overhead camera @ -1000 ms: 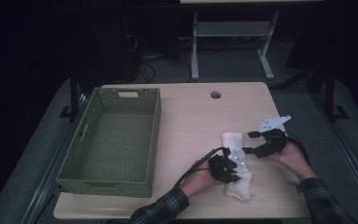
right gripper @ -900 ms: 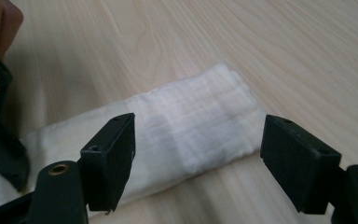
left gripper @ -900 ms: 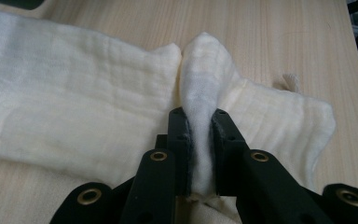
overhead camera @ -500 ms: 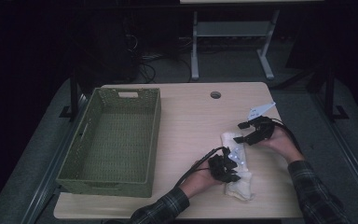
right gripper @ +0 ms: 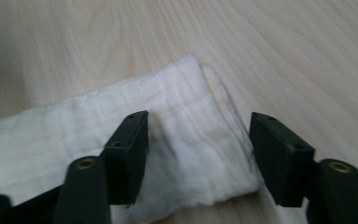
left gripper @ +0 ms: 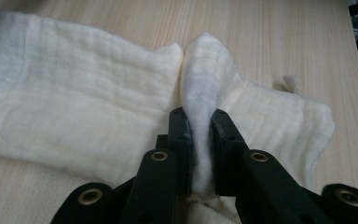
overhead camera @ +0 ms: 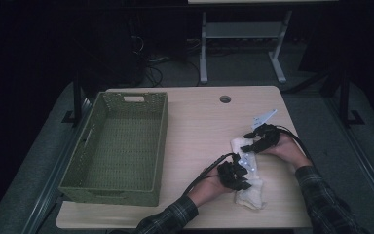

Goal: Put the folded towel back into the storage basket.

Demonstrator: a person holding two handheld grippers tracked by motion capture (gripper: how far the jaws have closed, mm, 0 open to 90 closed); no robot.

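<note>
Left gripper [left gripper: 199, 126] clamped on a pinched fold of cloth [left gripper: 74, 102]; right gripper [right gripper: 198, 140] lowered, jaws apart, closing astride cloth end.

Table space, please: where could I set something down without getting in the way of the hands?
The table is bare between the basket and the cloth, and along the far edge around the round hole. The near right is crowded: left gripper and right gripper work the cloth.

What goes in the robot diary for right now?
left gripper: pinching cloth fold | right gripper: closing astride cloth end | basket: empty
</note>
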